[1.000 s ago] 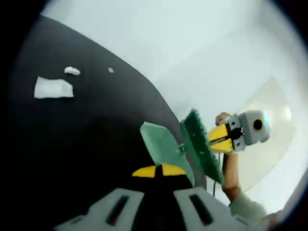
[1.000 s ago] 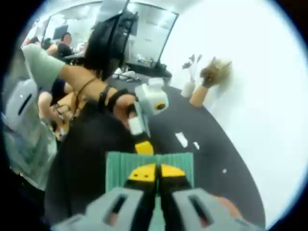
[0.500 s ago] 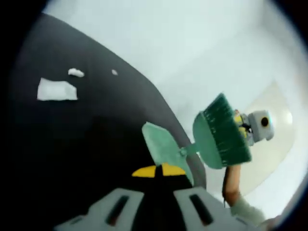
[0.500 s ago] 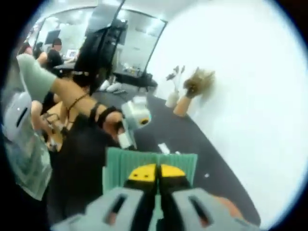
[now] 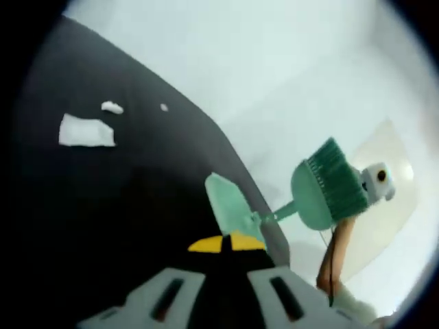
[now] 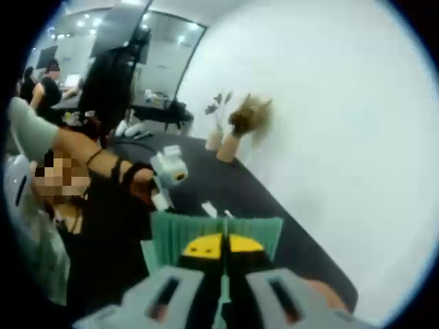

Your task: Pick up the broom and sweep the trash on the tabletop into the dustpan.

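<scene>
A green dustpan (image 5: 230, 204) juts up from the closed yellow tips of my left gripper (image 5: 226, 242), above the black tabletop (image 5: 123, 205). White trash lies far left on the table: a flat paper scrap (image 5: 86, 130) and two small bits (image 5: 112, 107). The green broom (image 5: 326, 193) hangs in the air to the right, off the table edge, carried by the right gripper (image 5: 376, 184). In the right gripper view the broom's bristles (image 6: 206, 232) spread just past my right gripper (image 6: 223, 245), which is shut on it. The left gripper (image 6: 167, 175) shows beyond, with paper scraps (image 6: 209, 209) nearby.
A white wall (image 5: 274, 62) runs behind the table's curved edge. Vases with dried plants (image 6: 236, 127) stand at the table's far end. A person's arm (image 6: 82, 147) and body fill the left of the right gripper view, with other people behind.
In the left gripper view the broom has swung up and further right, its bristles turning away. The right gripper view has pulled back; the left gripper looks smaller. Dustpan and trash stay put.
</scene>
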The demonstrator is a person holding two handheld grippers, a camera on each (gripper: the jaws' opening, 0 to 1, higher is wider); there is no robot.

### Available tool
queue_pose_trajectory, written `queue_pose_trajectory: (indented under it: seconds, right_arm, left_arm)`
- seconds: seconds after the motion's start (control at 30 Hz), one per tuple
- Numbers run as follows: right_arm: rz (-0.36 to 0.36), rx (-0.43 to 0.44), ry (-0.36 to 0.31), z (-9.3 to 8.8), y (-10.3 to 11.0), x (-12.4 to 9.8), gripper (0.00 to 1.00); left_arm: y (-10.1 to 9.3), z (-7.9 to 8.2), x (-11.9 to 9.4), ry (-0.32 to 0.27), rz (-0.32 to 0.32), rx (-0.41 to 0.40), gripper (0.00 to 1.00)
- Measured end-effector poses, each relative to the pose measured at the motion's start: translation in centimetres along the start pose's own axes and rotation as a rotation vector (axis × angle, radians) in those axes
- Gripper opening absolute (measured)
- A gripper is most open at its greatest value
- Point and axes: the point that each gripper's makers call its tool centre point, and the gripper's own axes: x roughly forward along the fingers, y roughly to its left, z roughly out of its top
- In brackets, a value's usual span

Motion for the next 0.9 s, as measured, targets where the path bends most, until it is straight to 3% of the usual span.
queue_pose_trajectory:
  seconds: [0.17,0.43,0.53,0.7,0.8,0.87,0.9]
  right_arm:
    - [-0.004,-0.027,0.056,-0.5,0.3,-0.3,0.01]
    - [0.015,-0.064,0.133,-2.0,0.6,0.4,0.01]
    - [0.009,-0.08,0.206,-3.0,0.7,0.5,0.01]
    - [-0.021,0.051,0.406,-5.8,0.1,1.1,0.01]
    - [-0.074,0.249,0.507,-7.4,-0.6,1.8,0.01]
    - [-0.236,0.469,0.559,-8.8,-2.8,2.2,0.01]
    - [-0.224,0.46,0.6,-9.6,-3.2,2.3,0.01]
  left_arm:
    - [0.3,0.4,-1.4,0.006,0.005,0.001,0.01]
    - [2.2,1.2,-5.7,-0.017,0.043,-0.029,0.01]
    - [3.0,1.3,-7.3,-0.02,0.064,-0.038,0.01]
    - [3.7,1.2,-9.1,-0.012,0.078,-0.036,0.01]
    - [3.8,0.7,-9.1,-0.006,0.067,-0.035,0.01]
    - [3.8,0.0,-8.9,-0.001,0.069,-0.033,0.01]
    - [3.9,0.3,-9.0,0.0,0.065,-0.033,0.01]
